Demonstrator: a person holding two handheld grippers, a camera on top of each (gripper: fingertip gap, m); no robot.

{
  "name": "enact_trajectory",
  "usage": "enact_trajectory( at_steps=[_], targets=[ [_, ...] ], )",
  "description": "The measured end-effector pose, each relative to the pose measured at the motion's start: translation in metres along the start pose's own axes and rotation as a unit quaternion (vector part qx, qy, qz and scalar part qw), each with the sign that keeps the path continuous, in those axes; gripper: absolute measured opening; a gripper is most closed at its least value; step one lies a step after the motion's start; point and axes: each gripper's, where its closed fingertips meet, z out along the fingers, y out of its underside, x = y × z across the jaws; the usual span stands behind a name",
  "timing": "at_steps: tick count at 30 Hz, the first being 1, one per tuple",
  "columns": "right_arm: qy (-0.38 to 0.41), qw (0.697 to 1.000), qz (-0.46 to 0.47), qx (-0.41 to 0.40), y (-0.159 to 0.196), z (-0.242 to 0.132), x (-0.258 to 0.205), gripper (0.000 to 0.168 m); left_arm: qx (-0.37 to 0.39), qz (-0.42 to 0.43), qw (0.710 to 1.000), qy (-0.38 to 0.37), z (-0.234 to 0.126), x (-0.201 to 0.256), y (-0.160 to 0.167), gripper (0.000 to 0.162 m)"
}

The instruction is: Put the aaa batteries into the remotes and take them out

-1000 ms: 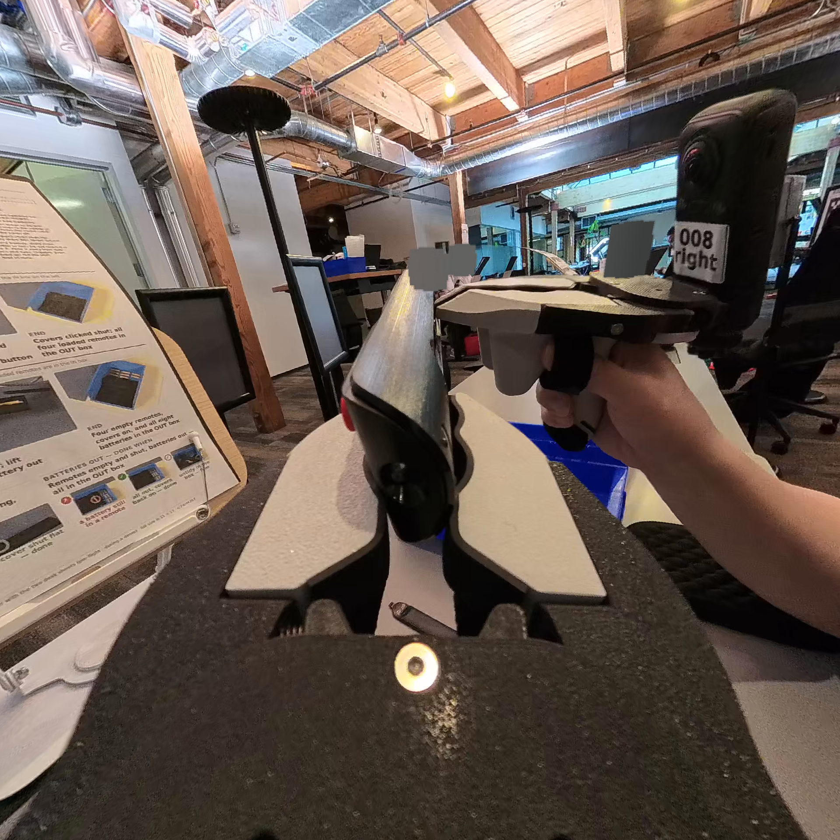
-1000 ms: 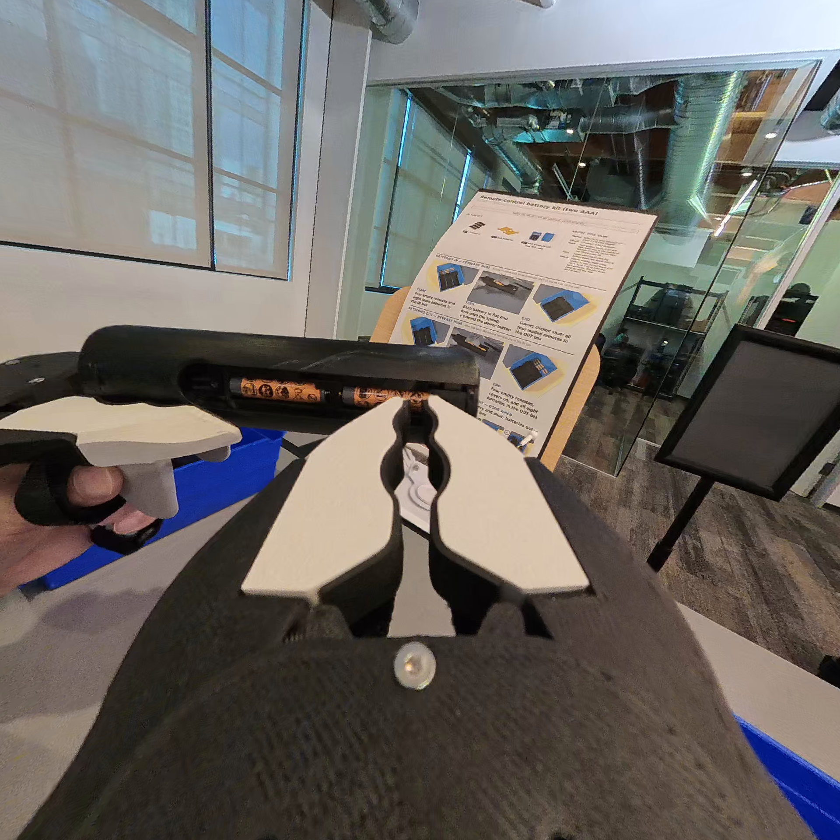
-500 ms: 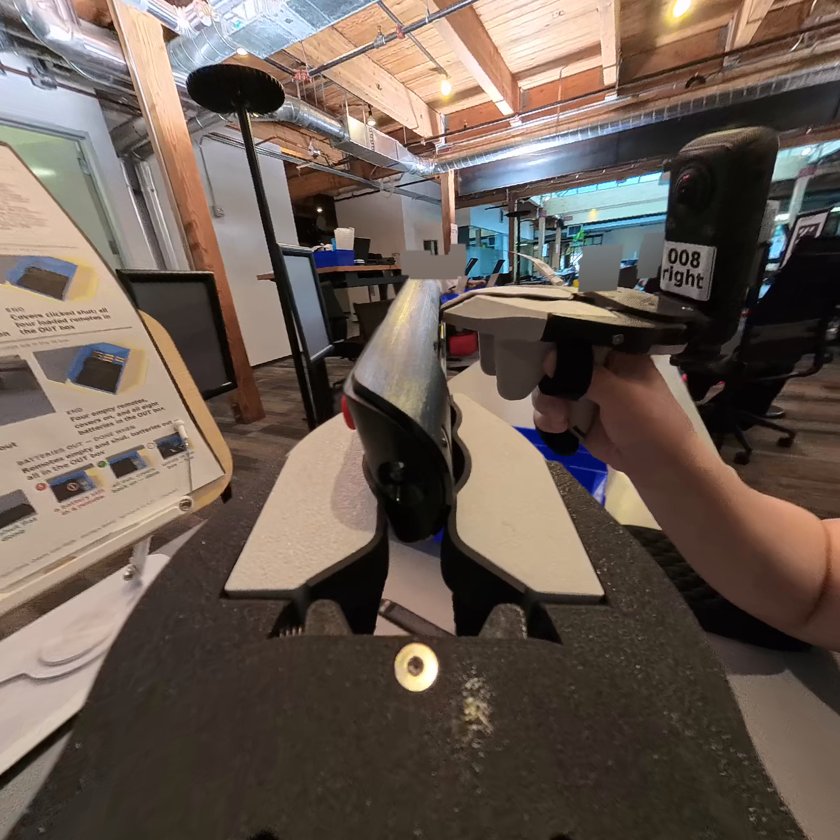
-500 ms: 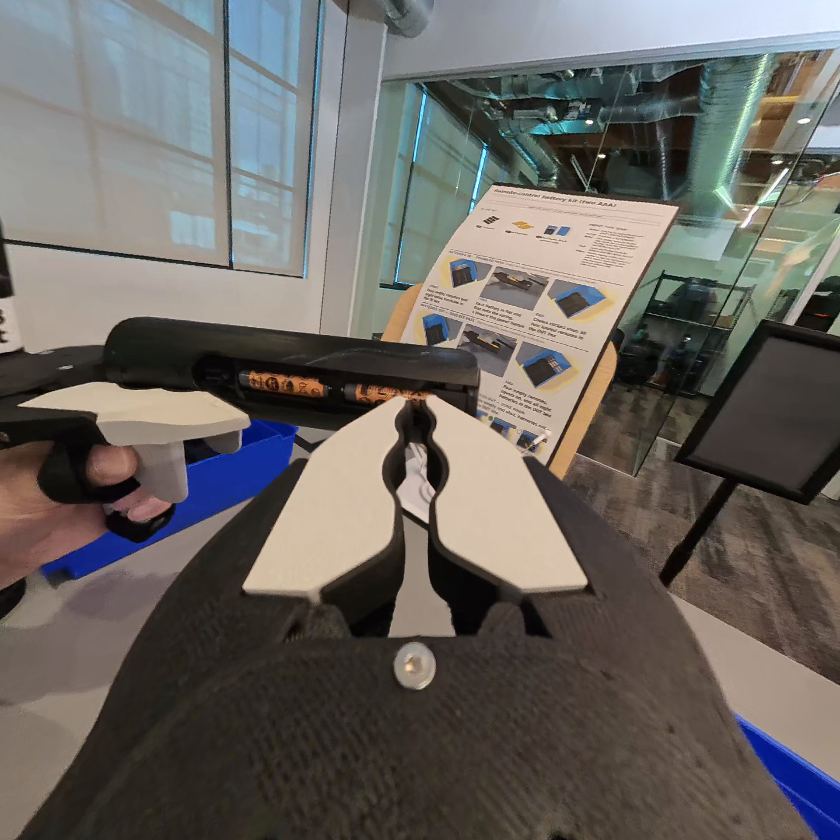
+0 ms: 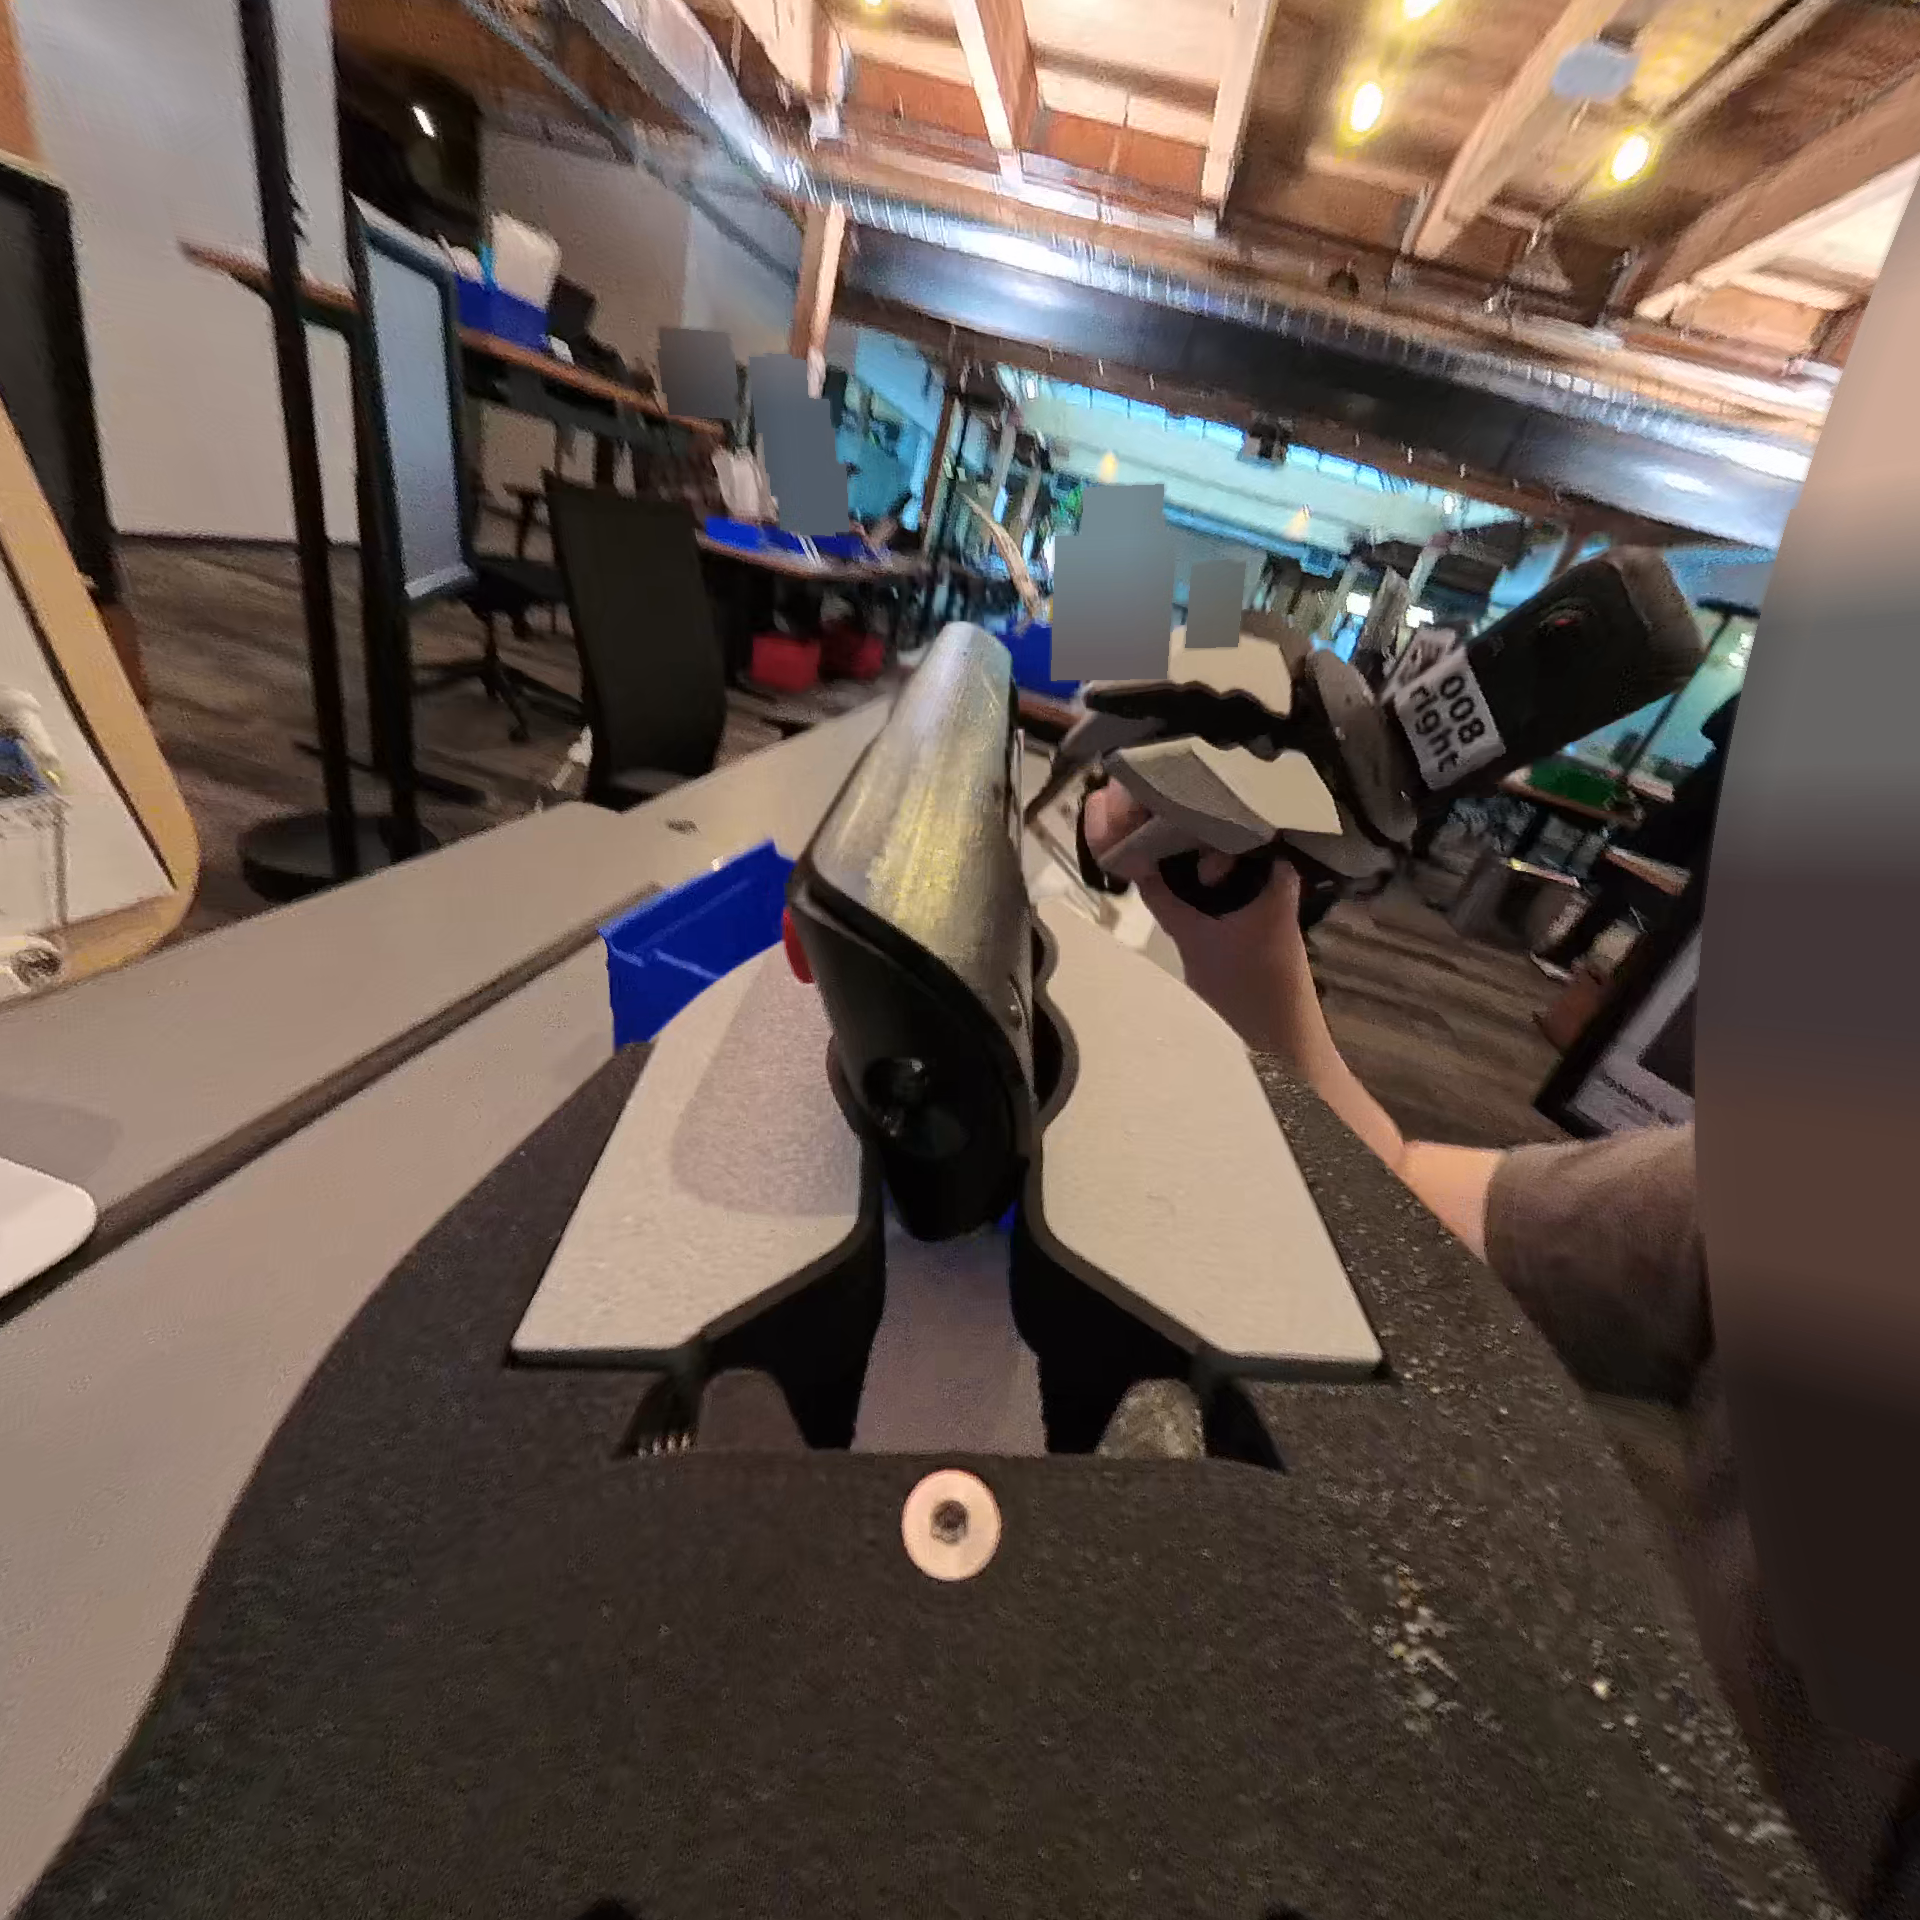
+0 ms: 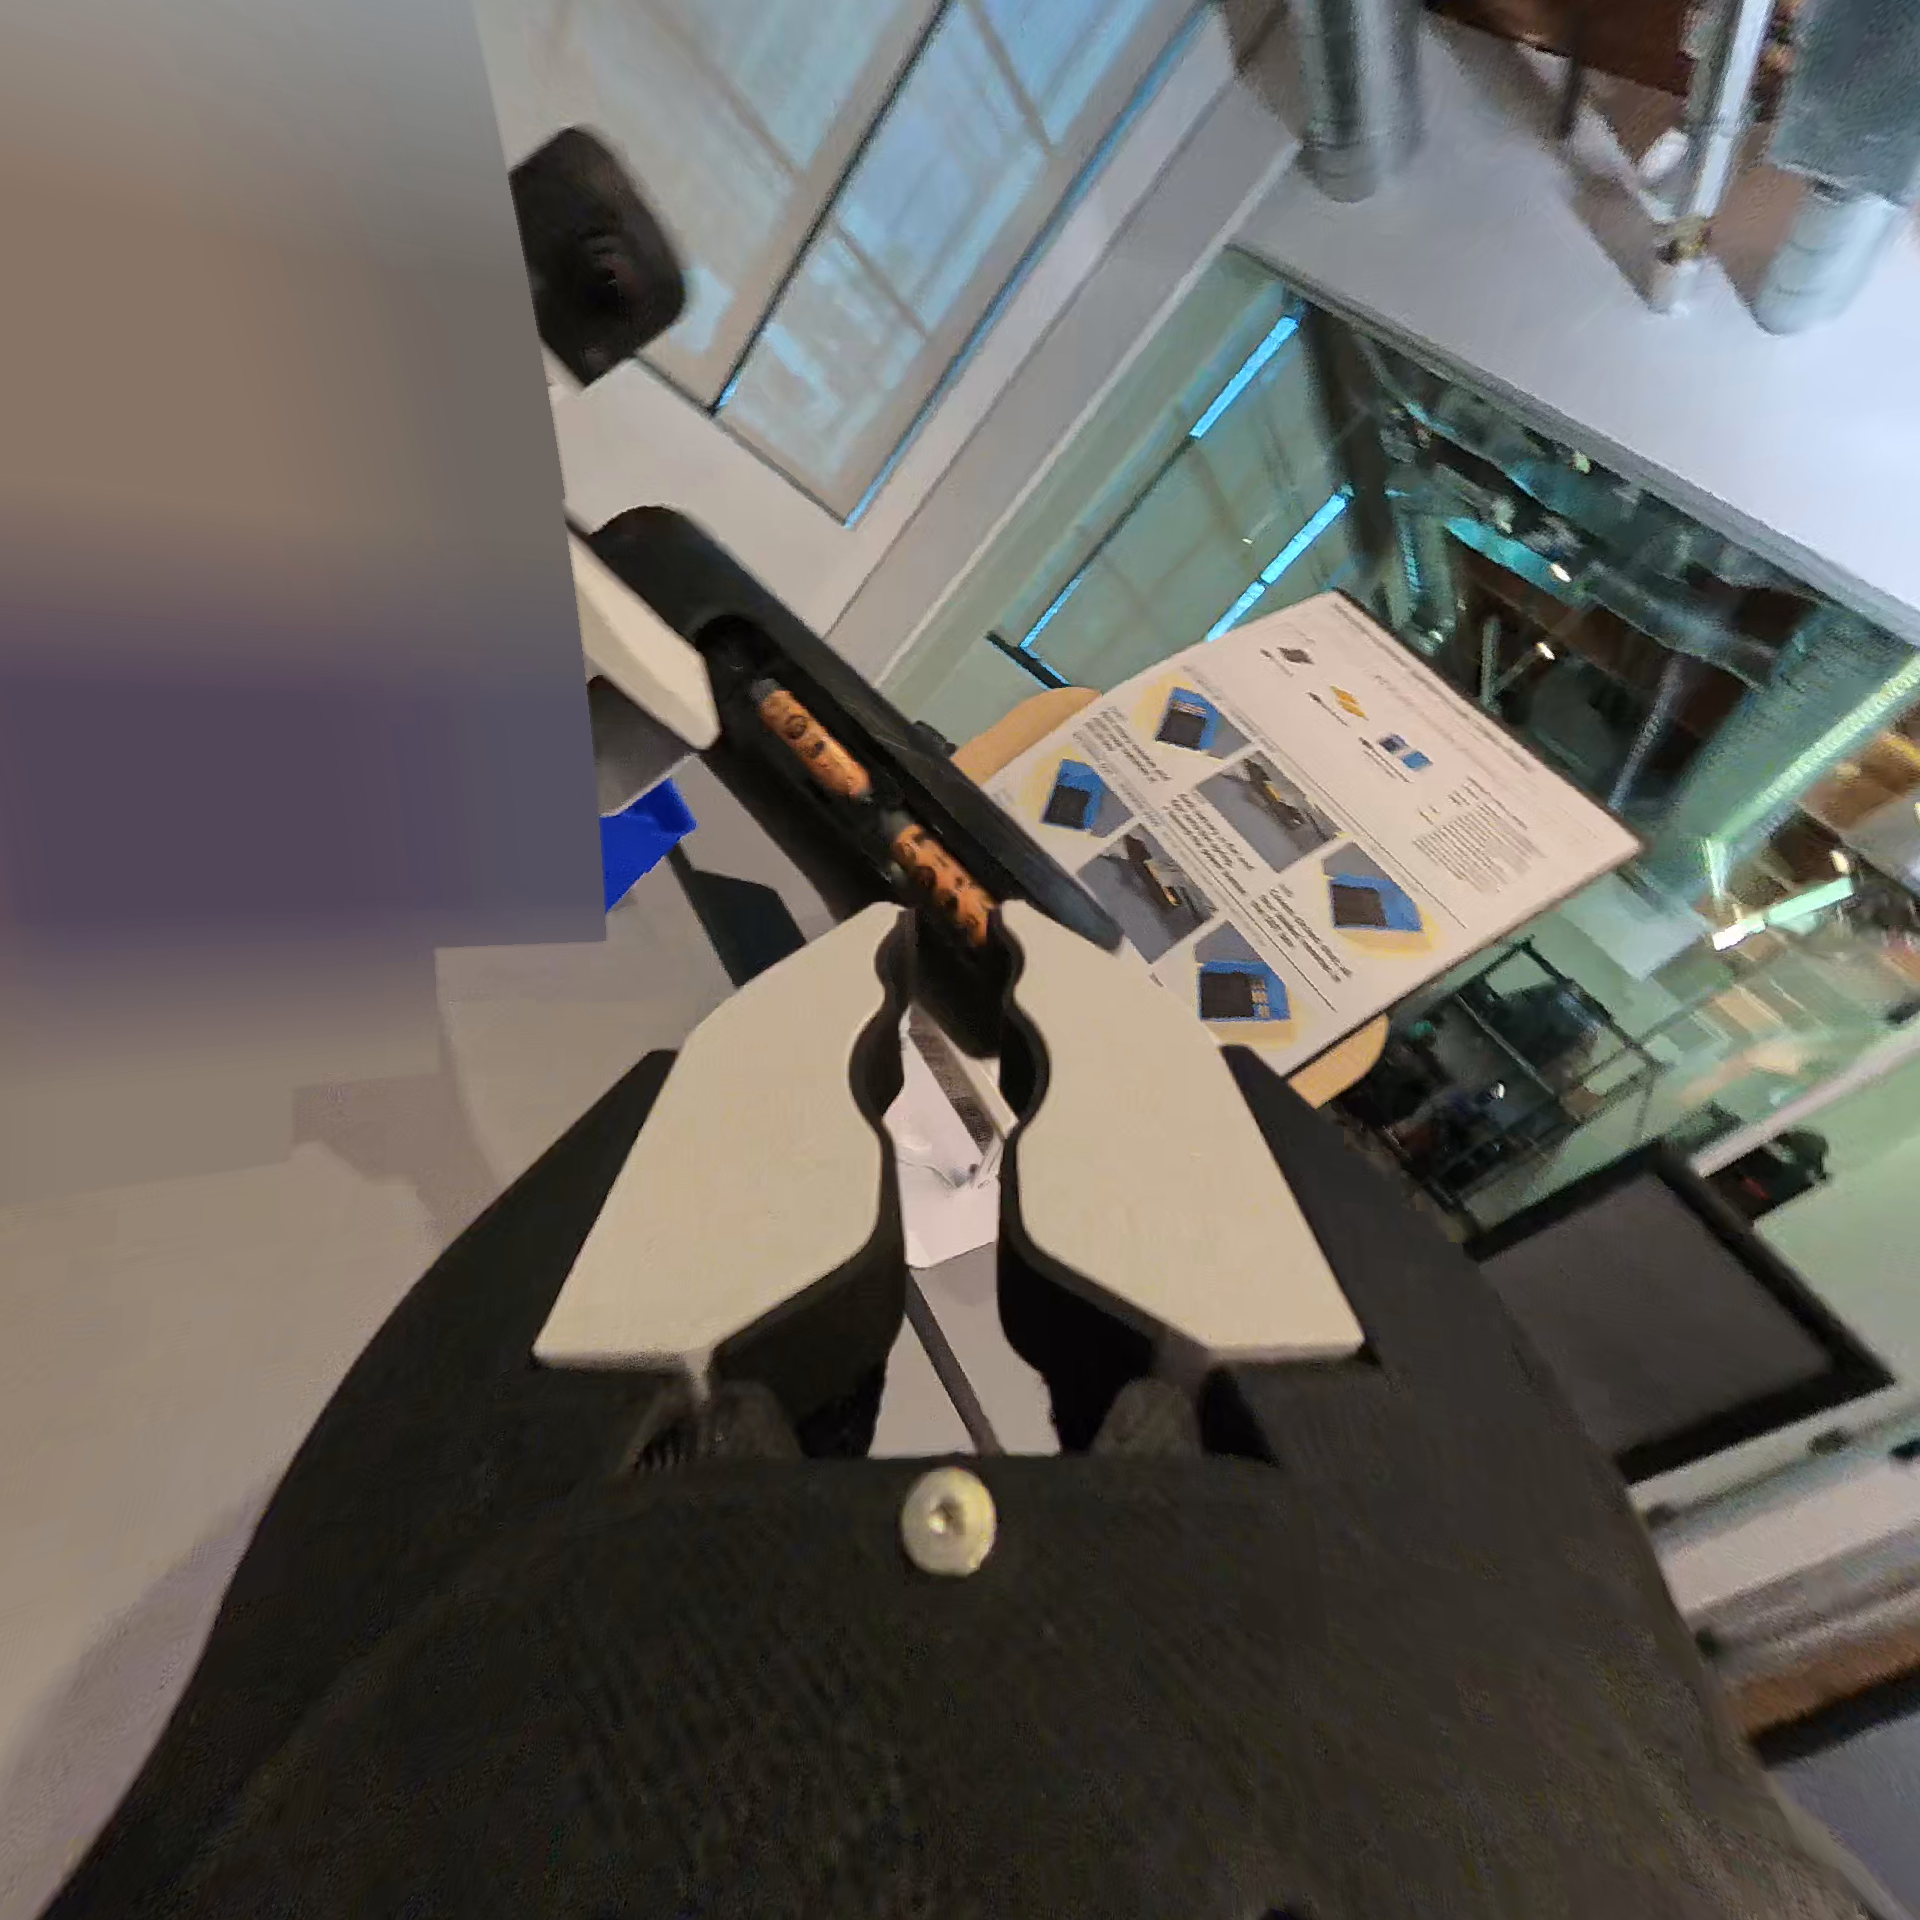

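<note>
In the left wrist view, the left gripper [image 5: 951, 1049] had its fingers [image 5: 717, 1132] closed on the near end of a black remote [image 5: 935, 883], which pointed away above the grey worktop [image 5: 312, 997]. A blue bin [image 5: 686, 935] sat just left of it. The right gripper [image 5: 1101, 717] was held at the remote's far right.

In the right wrist view, the right gripper [image 6: 951, 935] met the remote [image 6: 831, 748] at its open compartment, fingers [image 6: 769, 1132] nearly closed around one of two orange batteries [image 6: 940, 878]; whether they actually gripped it I could not tell. A poster [image 6: 1299, 821] stood behind.
</note>
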Motion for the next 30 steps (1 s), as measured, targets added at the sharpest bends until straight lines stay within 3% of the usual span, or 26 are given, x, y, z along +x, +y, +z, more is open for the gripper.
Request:
enact_trajectory(
  at_steps=[4,11,30],
  targets=[
    [-0.025,0.996,-0.085,-0.028,0.014,0.006,-0.017,0.014,-0.048,0.0,0.999,-0.009,0.003,-0.006,0.015,0.024],
    [-0.068,0.993,-0.081,-0.055,0.037,0.015,-0.029,0.012,-0.127,-0.015,0.992,0.012,0.01,-0.005,0.042,0.024],
    [-0.134,0.981,-0.103,-0.092,0.054,0.012,-0.049,0.01,-0.171,-0.021,0.985,0.006,0.01,-0.01,0.056,0.024]
  ],
)
